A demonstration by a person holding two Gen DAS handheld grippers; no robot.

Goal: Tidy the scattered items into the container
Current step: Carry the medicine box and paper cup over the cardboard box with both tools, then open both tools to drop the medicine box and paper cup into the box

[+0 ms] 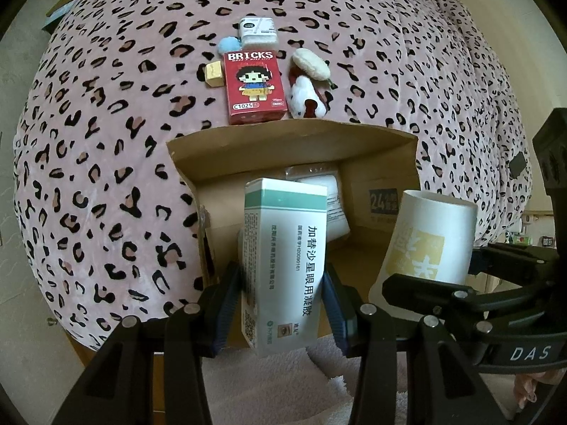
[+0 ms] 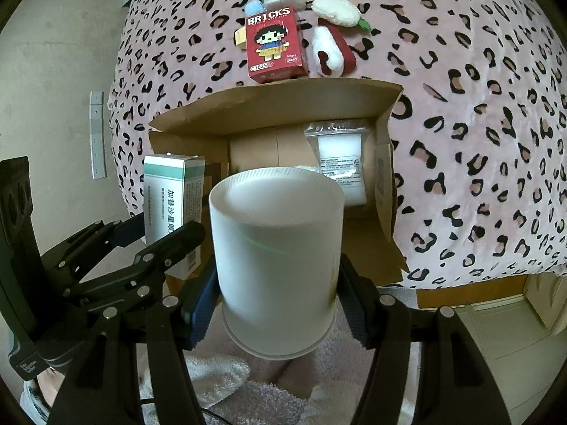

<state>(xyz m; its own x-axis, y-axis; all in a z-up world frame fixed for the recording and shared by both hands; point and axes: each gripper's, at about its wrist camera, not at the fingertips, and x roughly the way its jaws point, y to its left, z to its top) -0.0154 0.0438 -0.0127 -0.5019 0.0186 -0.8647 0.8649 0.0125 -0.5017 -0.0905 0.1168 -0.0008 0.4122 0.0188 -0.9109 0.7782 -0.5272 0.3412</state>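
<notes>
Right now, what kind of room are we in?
Probably a bedroom: a leopard-print fleece blanket covers what looks like a bed, with a plush toy and a cardboard box on it.

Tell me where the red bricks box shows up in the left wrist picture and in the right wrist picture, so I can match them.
Left wrist view: the red bricks box lies on the blanket in the upper middle, just beyond the cardboard box's far flap.
Right wrist view: the red bricks box sits near the top, a little left of centre, again just beyond that flap.
Shared landmark: the open cardboard box.
</notes>
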